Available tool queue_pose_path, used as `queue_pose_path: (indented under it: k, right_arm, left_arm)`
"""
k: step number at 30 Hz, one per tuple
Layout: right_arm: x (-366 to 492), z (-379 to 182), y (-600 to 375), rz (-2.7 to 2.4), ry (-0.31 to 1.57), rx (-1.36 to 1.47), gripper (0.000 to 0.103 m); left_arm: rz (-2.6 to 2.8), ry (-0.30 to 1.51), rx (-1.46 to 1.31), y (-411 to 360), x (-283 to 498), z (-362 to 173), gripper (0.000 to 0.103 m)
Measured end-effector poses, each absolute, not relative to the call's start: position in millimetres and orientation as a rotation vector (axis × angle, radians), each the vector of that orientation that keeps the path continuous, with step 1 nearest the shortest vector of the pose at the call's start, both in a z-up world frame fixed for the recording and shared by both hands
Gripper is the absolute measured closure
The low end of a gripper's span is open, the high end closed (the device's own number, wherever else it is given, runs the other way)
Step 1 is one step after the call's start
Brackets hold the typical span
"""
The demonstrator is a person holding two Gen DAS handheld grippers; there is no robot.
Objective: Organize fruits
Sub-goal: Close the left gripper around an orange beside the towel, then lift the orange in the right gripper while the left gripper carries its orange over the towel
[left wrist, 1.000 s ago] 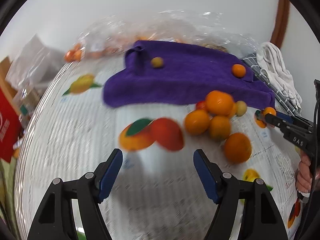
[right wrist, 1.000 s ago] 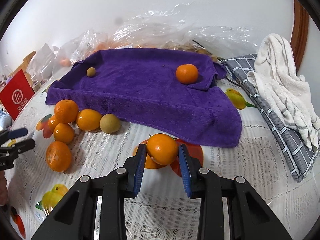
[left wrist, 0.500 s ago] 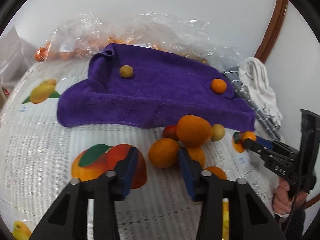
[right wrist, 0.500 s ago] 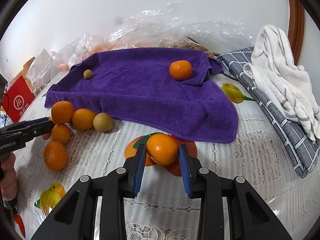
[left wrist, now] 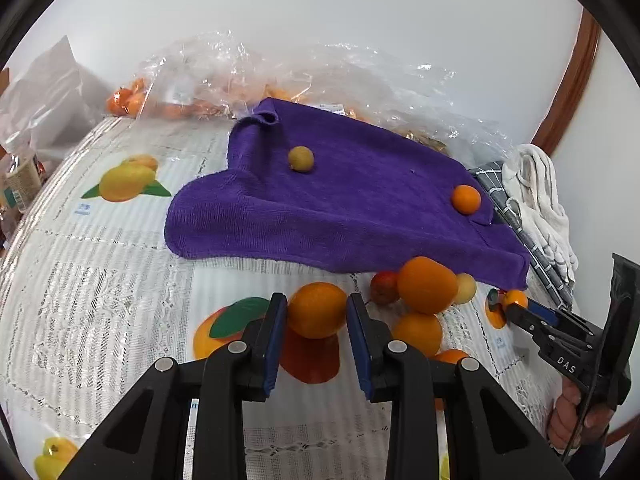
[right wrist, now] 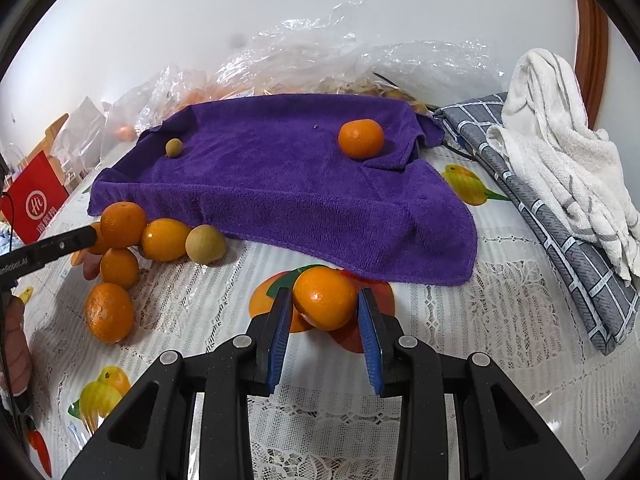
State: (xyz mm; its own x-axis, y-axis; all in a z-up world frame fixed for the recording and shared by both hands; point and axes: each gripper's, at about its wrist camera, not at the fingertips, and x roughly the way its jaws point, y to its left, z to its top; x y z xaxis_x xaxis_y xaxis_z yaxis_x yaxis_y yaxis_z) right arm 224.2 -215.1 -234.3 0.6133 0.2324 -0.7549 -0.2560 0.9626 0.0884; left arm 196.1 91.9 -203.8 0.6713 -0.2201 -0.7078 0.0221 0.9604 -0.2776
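Nearest in the left wrist view, the left claw [left wrist: 317, 320] pinches an orange [left wrist: 317, 310] between its blue pads, just above the bench [left wrist: 100, 300] with its lace cloth printed with fruit. At 3 o'clock of that orange sits a cluster: a larger orange [left wrist: 427, 285], another orange [left wrist: 418, 333] below it, a red fruit [left wrist: 384, 287] and a pale yellowish fruit [left wrist: 465, 288].

In the right wrist view, the right claw [right wrist: 325, 320] grips a mandarin [right wrist: 325, 298] between both pads, close to the near hem of the purple towel [right wrist: 280, 184]. The fruit is near round, slightly tilted, with no clear long axis. Only this view shows the cluster at 9 o'clock in full, including the low orange [right wrist: 109, 312] that the left view mostly hides, and the brownish round fruit [right wrist: 206, 244] touching the towel's edge. It also shows the red box [right wrist: 36, 204] at far left.

The left view alone shows the right claw from outside at 3 o'clock, with a hand [left wrist: 576, 420] around its handle.

Farther out, the towel carries a small greenish-brown fruit [right wrist: 174, 147] toward 11 o'clock and a mandarin [right wrist: 361, 138] toward 1 o'clock, well apart. At 2 o'clock lie a grey checked cloth [right wrist: 560, 216] and a white towel [right wrist: 560, 144] on top of it. Crumpled clear plastic bags [right wrist: 340, 60] line the wall behind.
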Motion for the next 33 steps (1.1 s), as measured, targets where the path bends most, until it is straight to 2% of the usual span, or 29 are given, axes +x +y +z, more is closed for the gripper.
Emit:
queue_pose_path:
  k: [7, 9, 11, 14, 18, 19, 20, 33]
  right_arm:
    - [224.7, -234.8, -215.5, 0.282, 0.868, -0.03, 0.07]
    - [224.5, -234.9, -214.5, 0.279, 0.867, -0.037, 0.07]
    - [224.4, -234.8, -214.7, 0.28, 0.868, -0.034, 0.07]
    - [223.8, -234.9, -213.5, 0.278, 0.867, -0.038, 0.07]
    - [224.4, -235.7, -213.9, 0.277, 0.87, -0.044, 0.069]
    - [224.7, -235.7, -214.5, 0.279, 0.872, -0.041, 0.069]
    - [224.5, -235.7, -214.7, 0.28, 0.871, -0.039, 0.07]
    - [215.4, -227.7, -217.4, 0.302, 0.813, -0.013, 0.07]
  left_arm:
    - [-0.117, 0.816, -0.18, 80.5, 194.4, -202.3, 0.073]
    - [-0.113, 0.826, -0.184, 81.8, 194.9, -203.6, 0.07]
    - [-0.12, 0.861, -0.207, 82.6, 198.1, -208.3, 0.061]
    - [-0.116, 0.872, -0.209, 81.4, 199.2, -210.4, 0.06]
    - [-0.105, 0.857, -0.172, 75.6, 197.8, -211.5, 0.061]
    - [-0.114, 0.85, -0.169, 74.8, 197.3, -210.8, 0.068]
    - [-0.131, 0.842, -0.168, 74.2, 196.5, -209.7, 0.069]
    - [-0.124, 0.751, -0.252, 89.9, 191.7, -196.4, 0.069]
